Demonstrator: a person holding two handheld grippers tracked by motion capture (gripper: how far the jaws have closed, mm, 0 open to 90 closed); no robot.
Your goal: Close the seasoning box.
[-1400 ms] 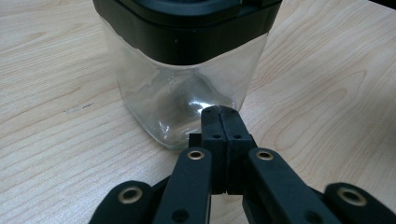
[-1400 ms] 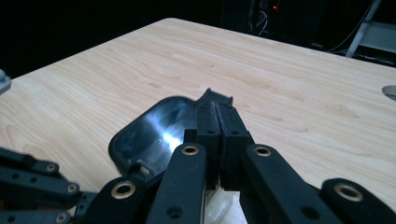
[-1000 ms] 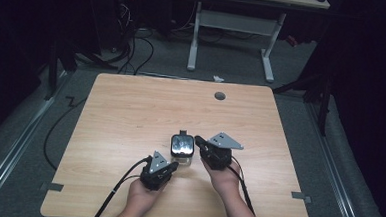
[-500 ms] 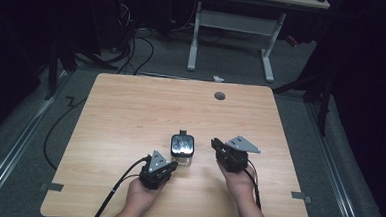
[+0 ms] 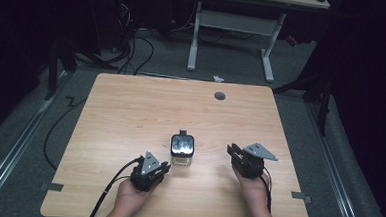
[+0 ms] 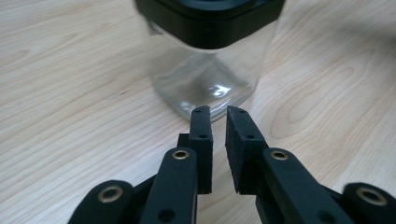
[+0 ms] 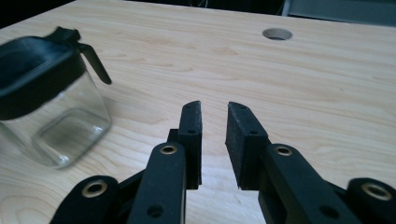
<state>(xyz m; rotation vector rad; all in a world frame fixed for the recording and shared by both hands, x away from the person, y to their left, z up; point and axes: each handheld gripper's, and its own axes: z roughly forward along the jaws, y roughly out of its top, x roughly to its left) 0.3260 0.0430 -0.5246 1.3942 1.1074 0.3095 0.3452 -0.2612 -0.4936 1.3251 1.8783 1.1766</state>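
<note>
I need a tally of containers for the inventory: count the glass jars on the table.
1. A square glass jar with a black lid stands near the middle of the wooden table, towards the person's side, between the left gripper and the right gripper. Neither touches it.

Room: dark around the lit table (image 5: 131, 110) — light falls from above.
Glare: white glint on the glass jar (image 6: 212, 79).
Blur: jar's lid soft in both gripper views.
</note>
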